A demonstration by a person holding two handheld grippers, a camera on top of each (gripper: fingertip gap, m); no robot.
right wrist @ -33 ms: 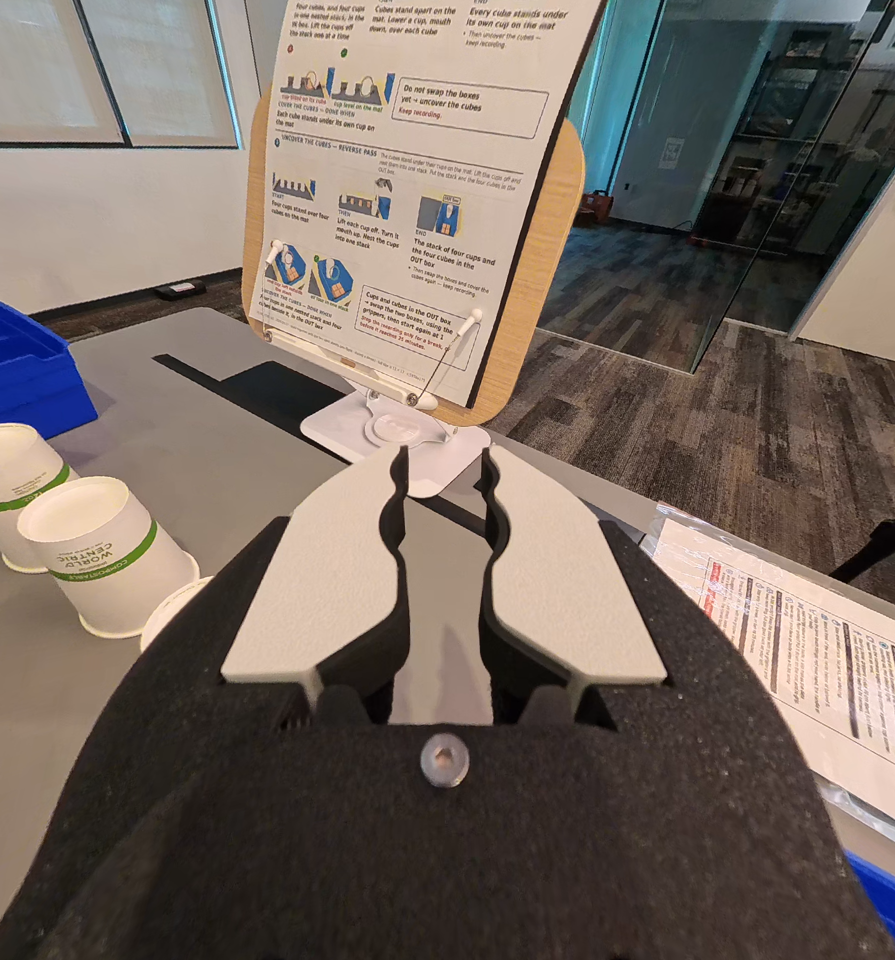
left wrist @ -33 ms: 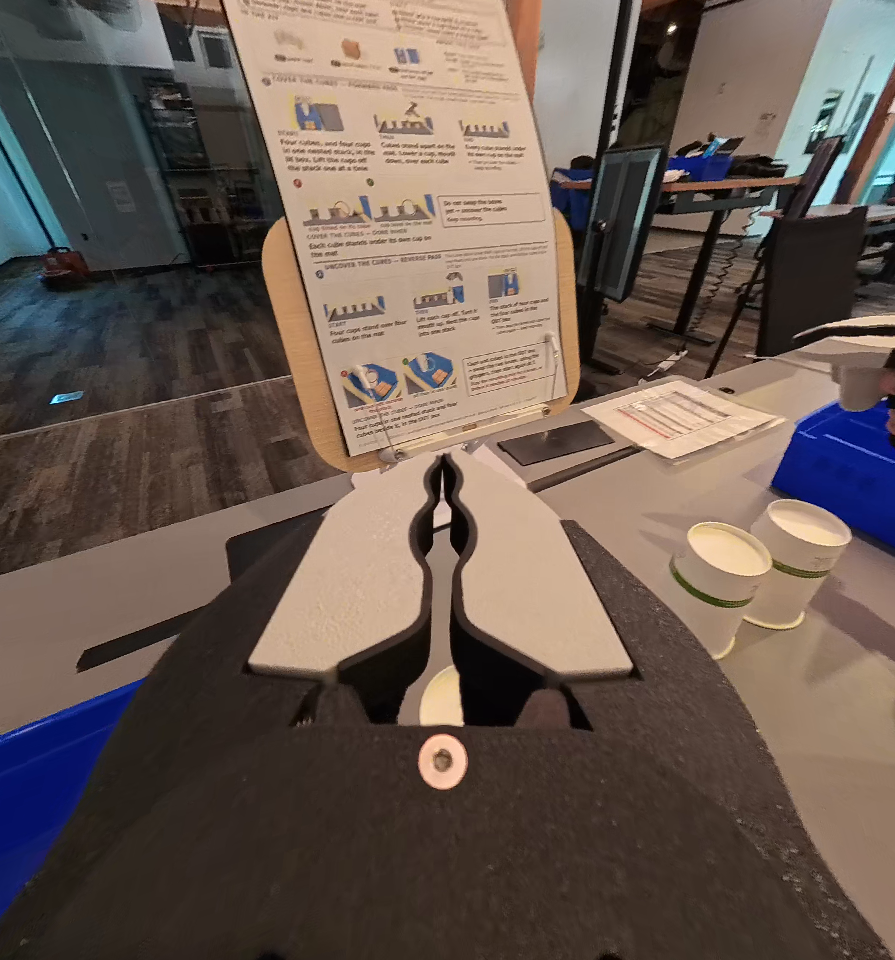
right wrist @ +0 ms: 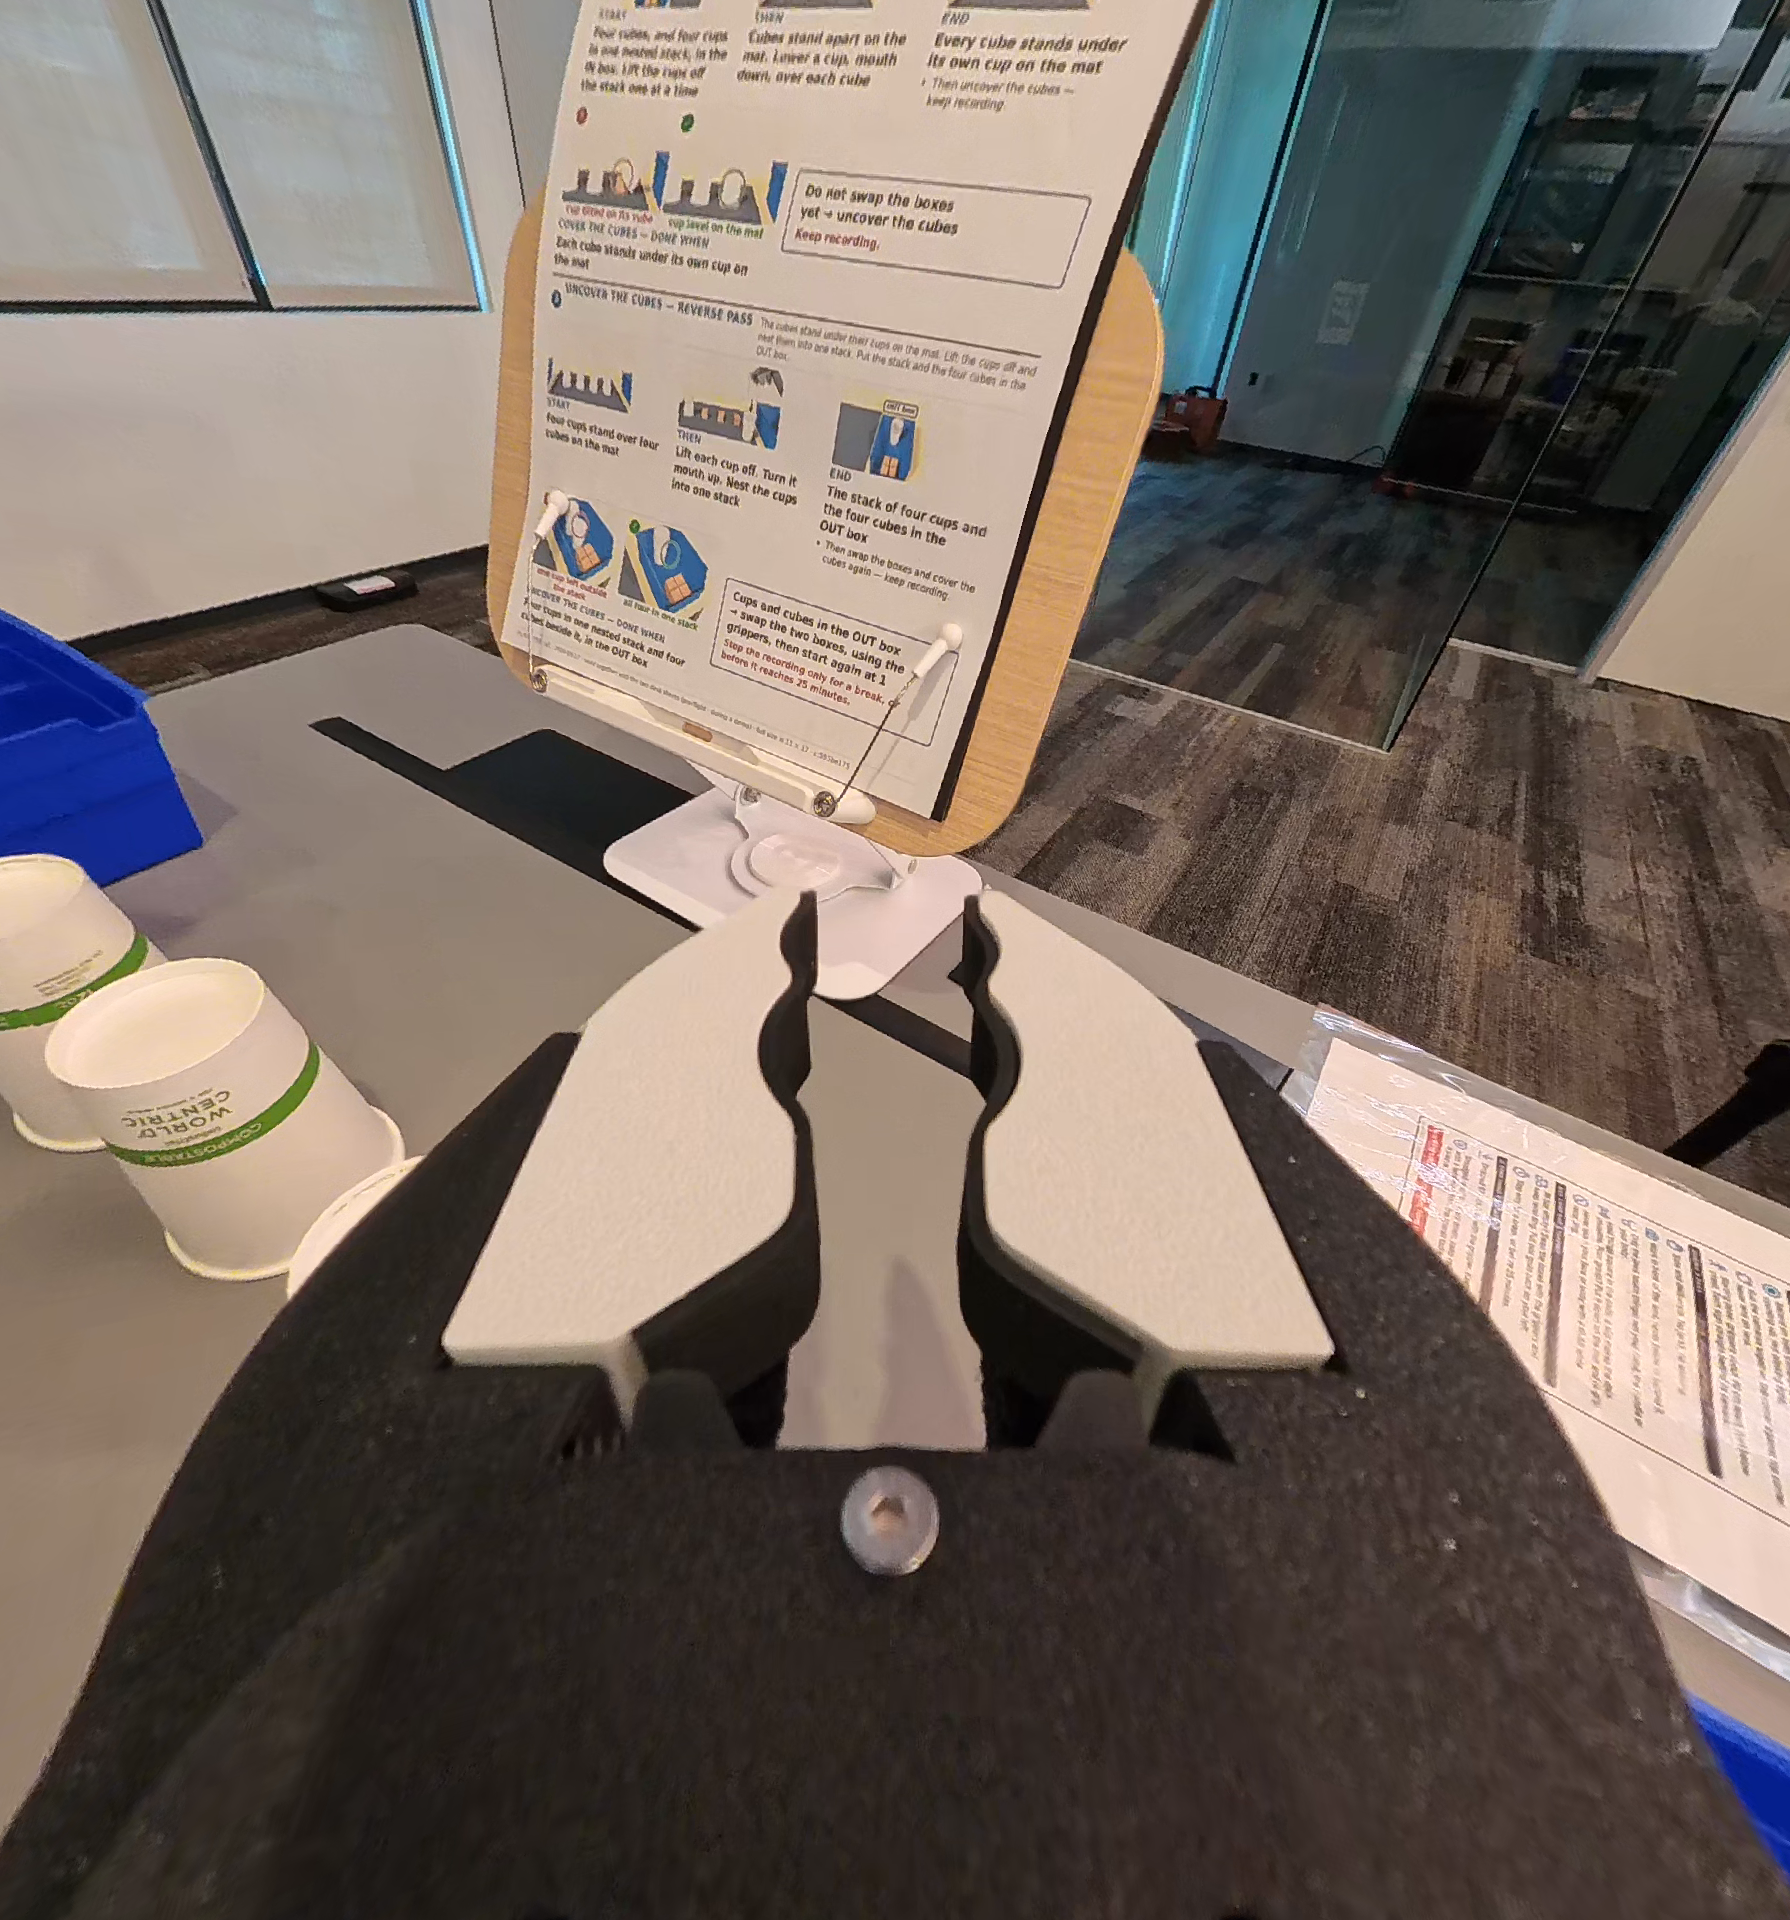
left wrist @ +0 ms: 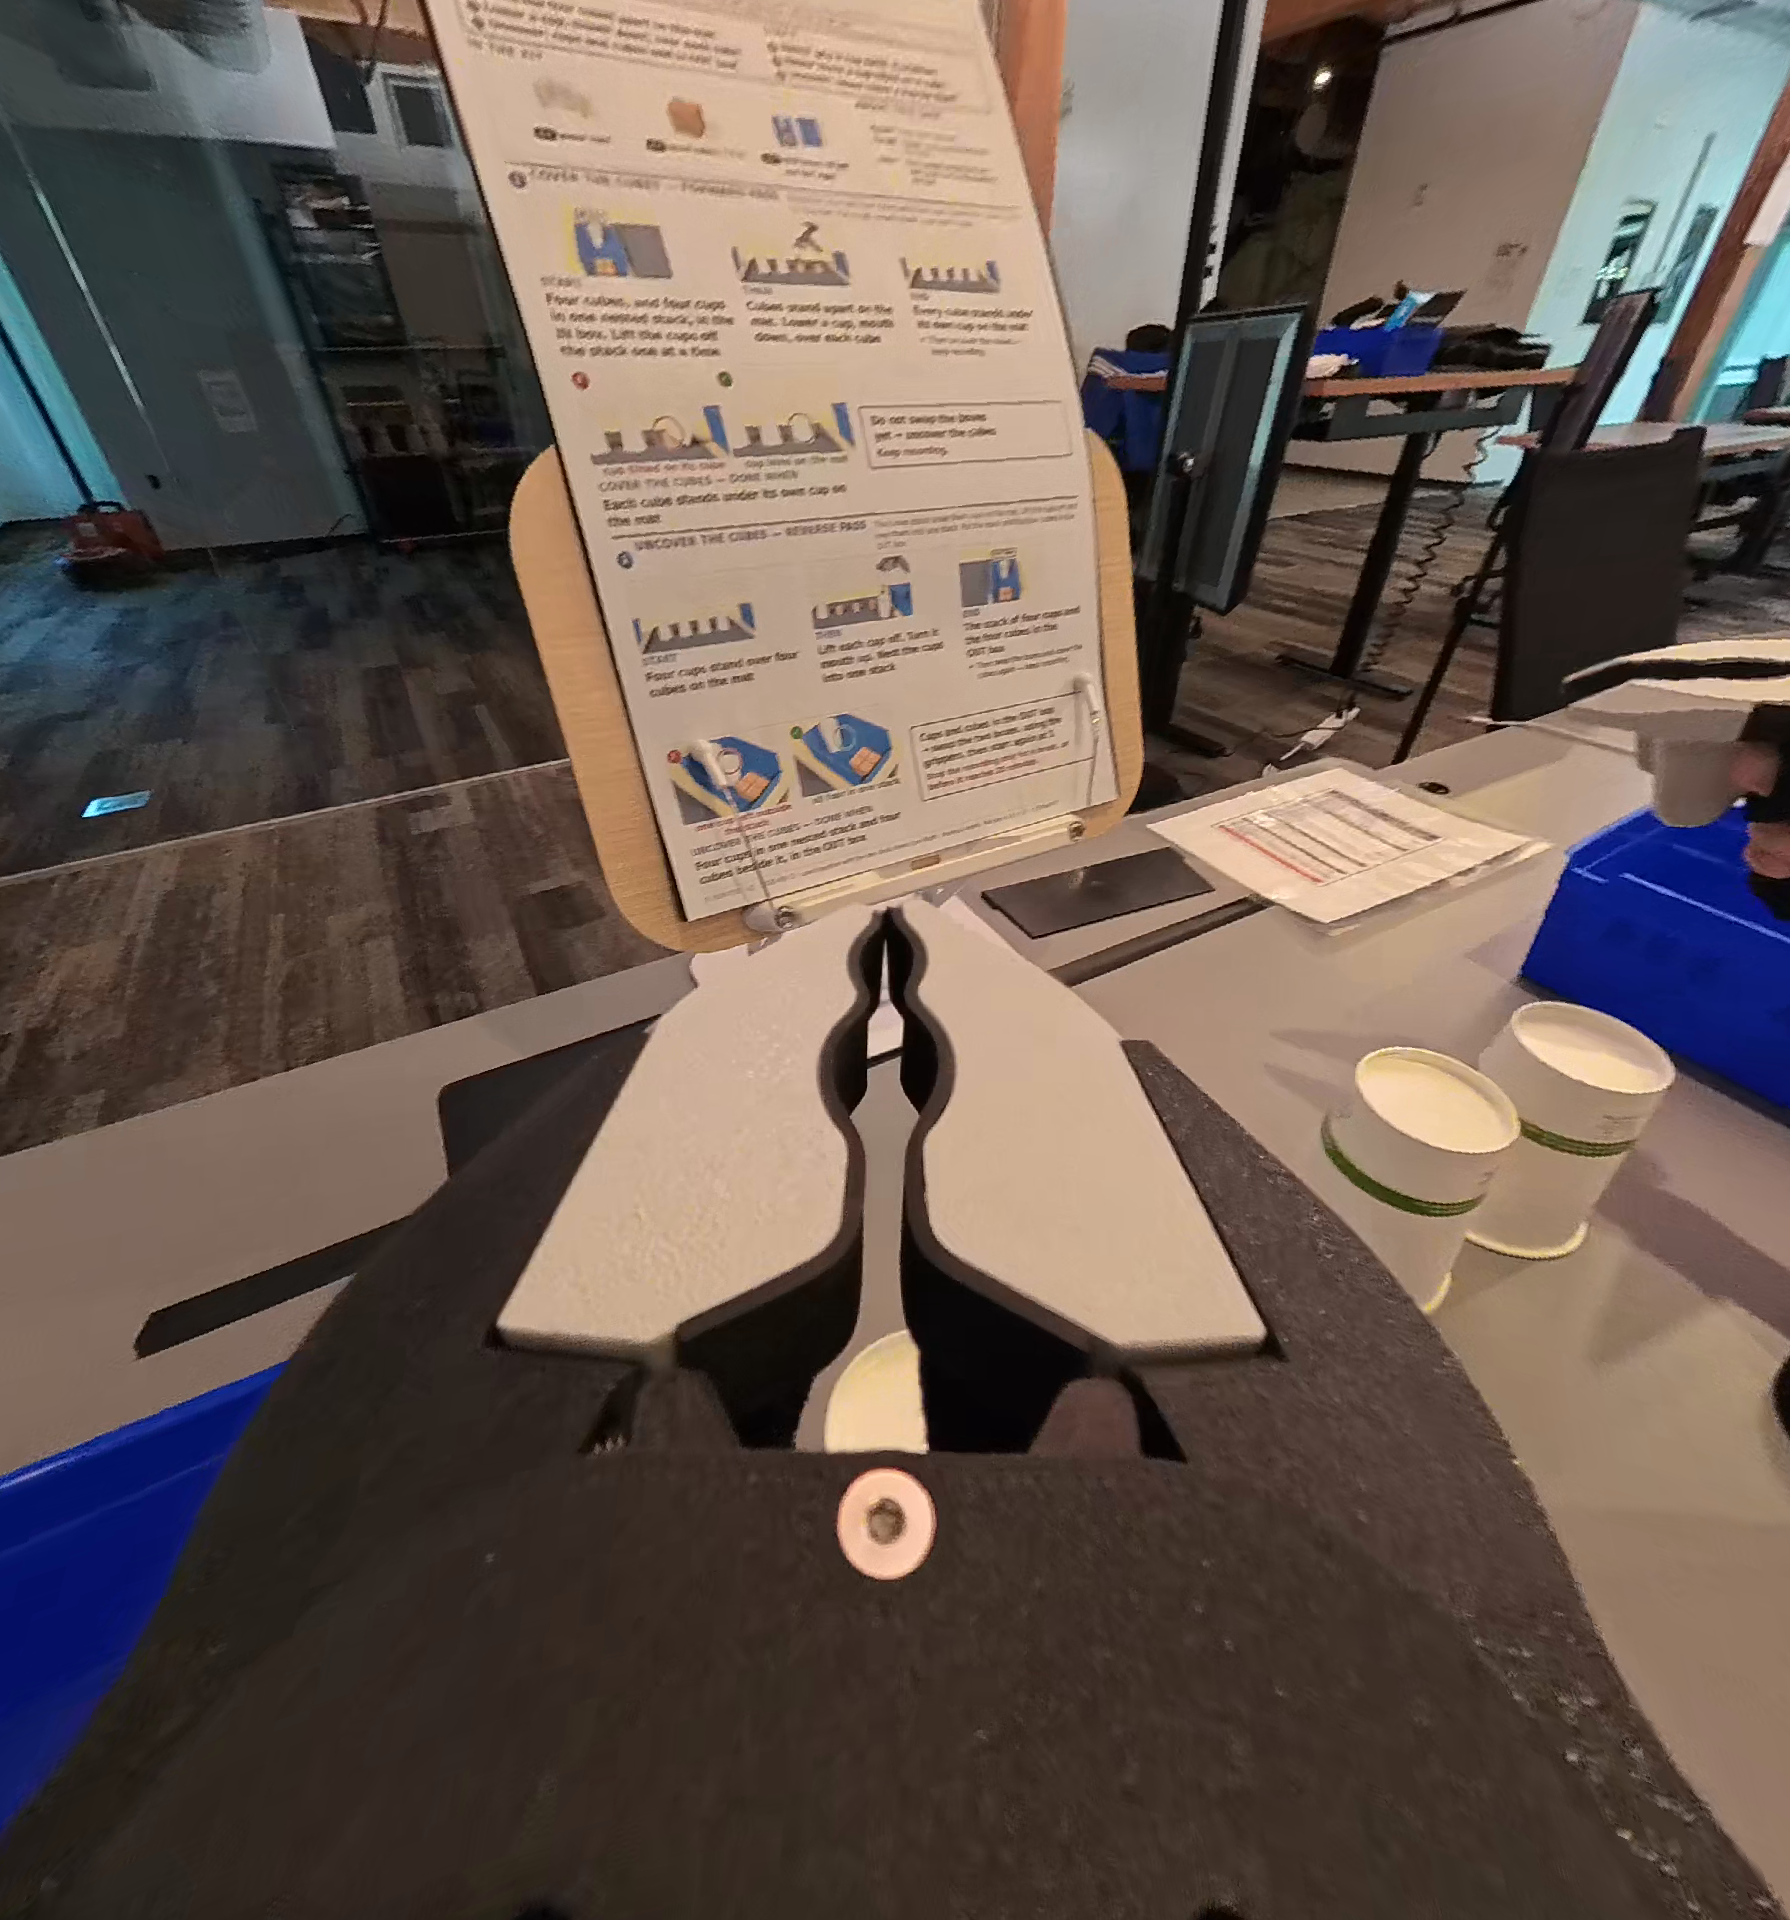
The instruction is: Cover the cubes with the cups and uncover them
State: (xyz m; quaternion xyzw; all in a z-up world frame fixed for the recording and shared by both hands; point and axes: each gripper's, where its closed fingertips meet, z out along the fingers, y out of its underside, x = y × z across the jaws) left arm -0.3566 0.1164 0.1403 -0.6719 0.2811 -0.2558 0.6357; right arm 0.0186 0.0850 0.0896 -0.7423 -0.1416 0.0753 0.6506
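Note:
Two white paper cups with green bands stand mouth down side by side on the grey table (left wrist: 1234,997): one (left wrist: 1421,1164) nearer, one (left wrist: 1566,1132) behind it. They also show in the right wrist view (right wrist: 216,1112) (right wrist: 18,977), with a third cup (right wrist: 351,1226) half hidden by the gripper body. Another cup's white base (left wrist: 875,1392) shows under my left gripper (left wrist: 889,925), which is shut and empty above the table. My right gripper (right wrist: 889,914) is open and empty. It also shows at the far right of the left wrist view (left wrist: 1597,691). No cubes are visible.
An instruction board on a wooden stand (left wrist: 818,468) (right wrist: 818,416) stands at the table's far edge. Blue bins sit at the right (left wrist: 1680,987) and at the lower left (left wrist: 60,1558); one shows in the right wrist view (right wrist: 29,748). A laminated sheet (right wrist: 1618,1299) lies at the right.

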